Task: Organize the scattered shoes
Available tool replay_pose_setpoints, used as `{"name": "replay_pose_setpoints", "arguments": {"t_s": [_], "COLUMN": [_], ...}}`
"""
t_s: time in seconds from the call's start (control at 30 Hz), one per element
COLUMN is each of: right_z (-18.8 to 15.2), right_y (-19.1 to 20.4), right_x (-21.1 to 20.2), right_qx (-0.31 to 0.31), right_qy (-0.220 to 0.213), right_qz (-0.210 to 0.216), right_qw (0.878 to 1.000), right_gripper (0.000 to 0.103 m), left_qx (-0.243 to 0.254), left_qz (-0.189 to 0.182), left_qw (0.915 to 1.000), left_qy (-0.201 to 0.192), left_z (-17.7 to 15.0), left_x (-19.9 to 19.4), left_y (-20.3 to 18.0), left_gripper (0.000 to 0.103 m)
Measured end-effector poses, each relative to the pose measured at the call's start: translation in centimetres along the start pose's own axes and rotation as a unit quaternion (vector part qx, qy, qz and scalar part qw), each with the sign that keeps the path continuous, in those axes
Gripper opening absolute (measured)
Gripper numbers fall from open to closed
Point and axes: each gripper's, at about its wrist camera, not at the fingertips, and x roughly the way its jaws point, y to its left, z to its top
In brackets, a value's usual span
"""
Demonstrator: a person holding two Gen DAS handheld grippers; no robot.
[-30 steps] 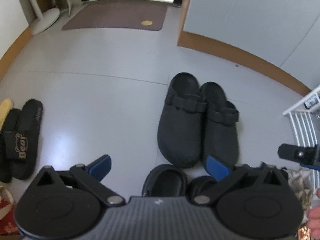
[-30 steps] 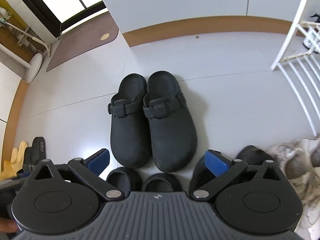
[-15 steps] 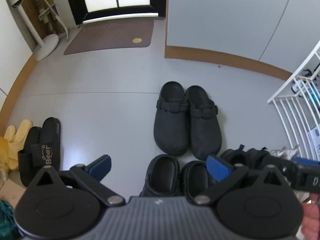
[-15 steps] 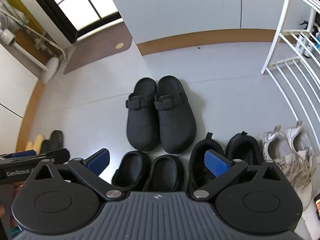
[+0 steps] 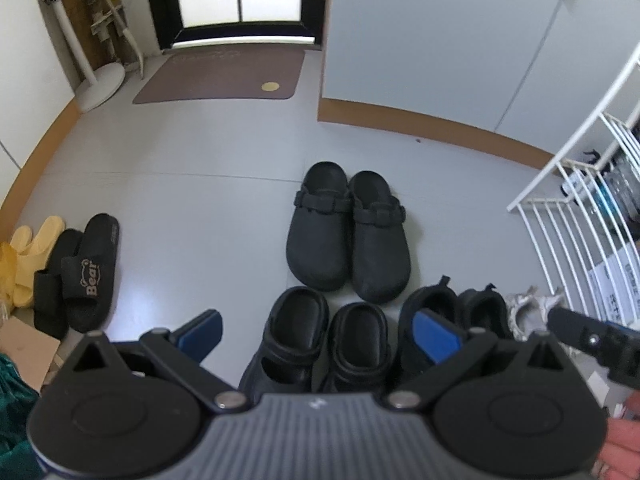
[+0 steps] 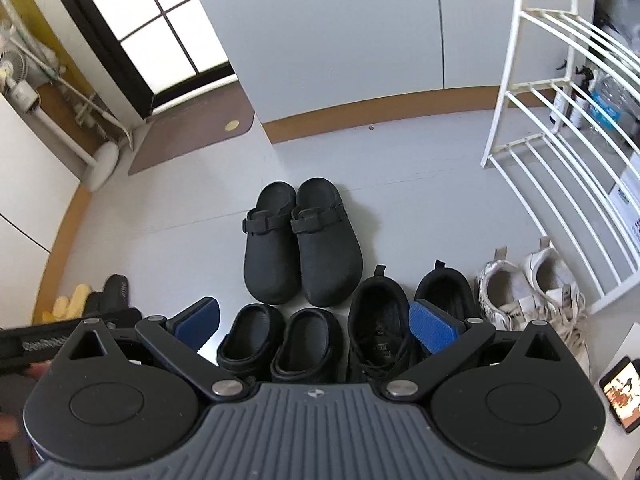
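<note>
A pair of black clogs stands side by side on the grey floor, toes toward me. Nearer me runs a row of pairs: black open-back clogs, black sneakers and white sneakers. My left gripper is open and empty, raised above the row. My right gripper is open and empty too, high over the same row. The right gripper's tip shows at the right edge of the left wrist view.
Black "Bear" slides and yellow slippers lie by the left wall. A white wire rack stands right. A brown doormat lies before the door, a fan base beside it. A phone lies at the lower right.
Both grippers have risen and pulled back from the clogs, so the near row of shoes and the rack have come into view. No shoe has moved.
</note>
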Motion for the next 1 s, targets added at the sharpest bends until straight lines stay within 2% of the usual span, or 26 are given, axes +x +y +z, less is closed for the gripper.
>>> {"name": "replay_pose_setpoints", "arguments": {"t_s": [0.13,0.2,0.3,0.5,0.73,1.0], "right_z": [-0.9,-1.2,-1.6,-2.0,-2.7,-3.5], "right_y": [-0.3,-0.7,-1.3,-3.1,-3.7,-5.0], "right_x": [-1.4,-2.0,-2.5,-2.9,-2.8,-2.9], "right_qx": [-0.013,-0.018,-0.014,-0.007,-0.066,-0.085], "right_qy": [-0.001,-0.002,0.002,0.018,0.031,0.058], "right_qz": [0.011,0.003,-0.011,-0.013,-0.052,-0.068], "right_qw": [1.000,1.000,1.000,1.000,0.996,0.992], "right_gripper": [0.103,0.103,0.103,0.103,0.103,0.103], "left_qx": [0.021,0.040,0.053,0.058,0.075,0.091], "left_qz": [-0.010,-0.021,-0.028,-0.039,-0.048,-0.055], "left_qw": [0.9997,0.9989,0.9982,0.9975,0.9959,0.9936], "left_qy": [0.004,0.012,0.000,0.002,0.015,0.039], "left_z": [-1.3,-1.8,-2.1,-2.7,-4.0,-5.3], "left_x": [-0.7,-0.8,-1.5,-2.1,-2.2,-1.8], "left_y": [-1.8,-2.8,-3.9,-4.9,-5.1,-4.1], "left_gripper": [0.103,0.103,0.103,0.103,0.103,0.103]}}
